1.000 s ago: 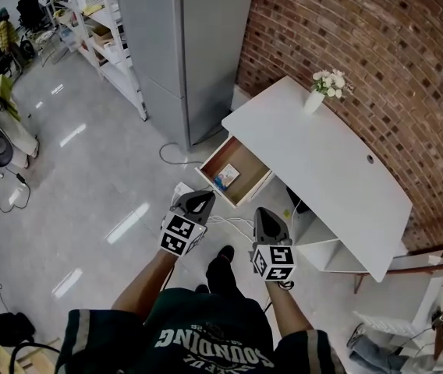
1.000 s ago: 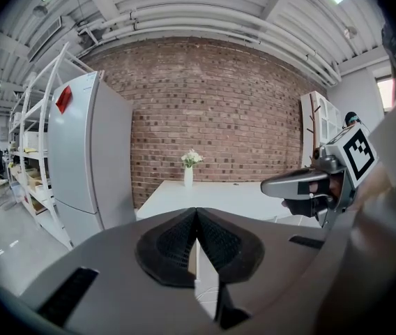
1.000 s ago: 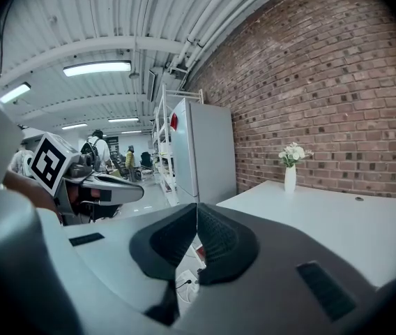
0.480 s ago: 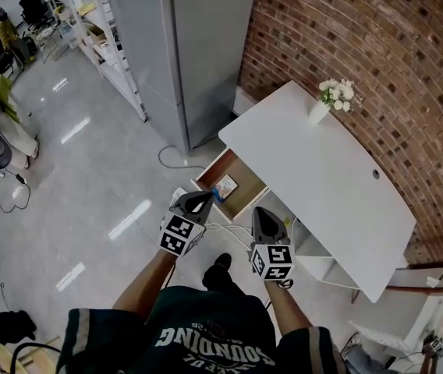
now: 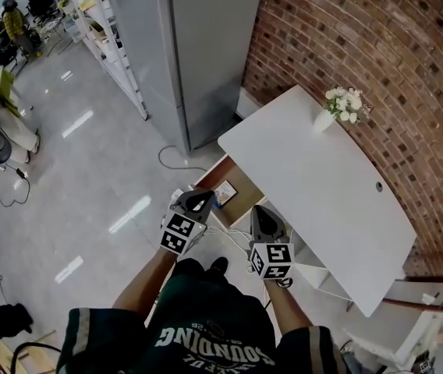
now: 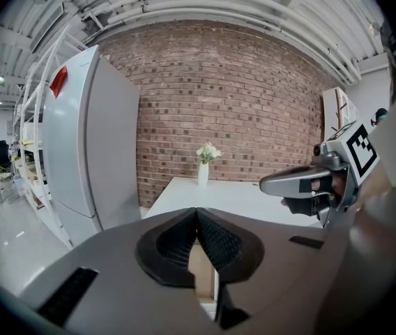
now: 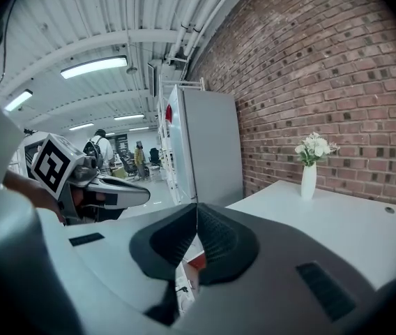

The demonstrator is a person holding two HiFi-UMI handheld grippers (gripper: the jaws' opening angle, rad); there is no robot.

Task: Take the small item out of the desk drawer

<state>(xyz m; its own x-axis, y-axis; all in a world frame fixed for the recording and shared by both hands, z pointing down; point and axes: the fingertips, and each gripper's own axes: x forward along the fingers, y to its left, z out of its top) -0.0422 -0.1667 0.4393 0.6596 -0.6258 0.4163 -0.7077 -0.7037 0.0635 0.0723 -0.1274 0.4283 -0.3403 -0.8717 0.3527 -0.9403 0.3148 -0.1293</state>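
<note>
The item (image 5: 223, 194) lies in the open drawer (image 5: 242, 184) just ahead of the left claw (image 5: 203, 197), which like the right claw (image 5: 258, 210) is closed on nothing, with the tabletop (image 5: 323, 185) and its vase (image 5: 324, 120) beyond the right claw and a fridge (image 5: 182, 53) farther ahead.
</note>
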